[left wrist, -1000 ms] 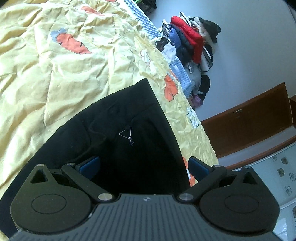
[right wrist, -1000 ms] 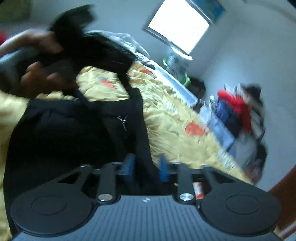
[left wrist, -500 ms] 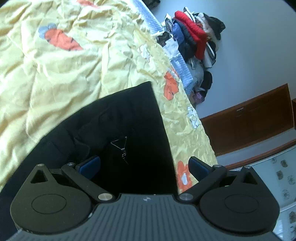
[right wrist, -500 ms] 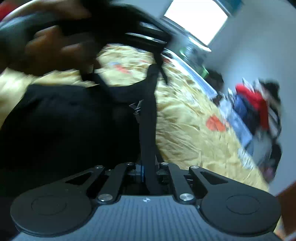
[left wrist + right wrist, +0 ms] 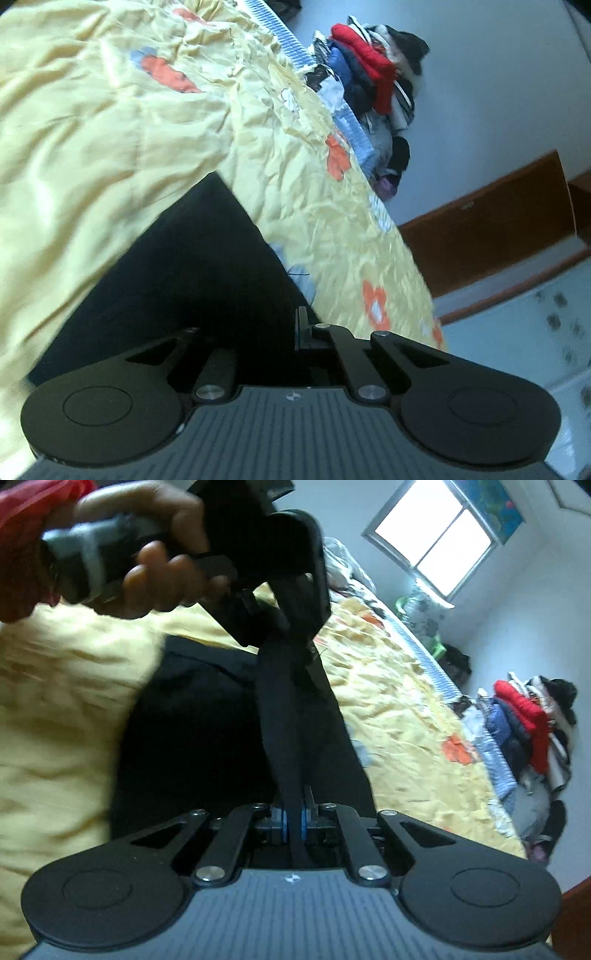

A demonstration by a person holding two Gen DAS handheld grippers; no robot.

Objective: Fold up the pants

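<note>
Both jaws look closed: on my right gripper (image 5: 294, 818) they are clamped on a taut black strip of the pants (image 5: 236, 738), and on my left gripper (image 5: 273, 336) they are drawn together at the edge of the same dark cloth, so I believe they pinch it. Most of the pants lies on the bed, on the yellow quilt (image 5: 110, 140) with orange prints. My left hand (image 5: 122, 554) holds its gripper above the cloth. A pile of clothes (image 5: 524, 720) stands beside the bed.
</note>
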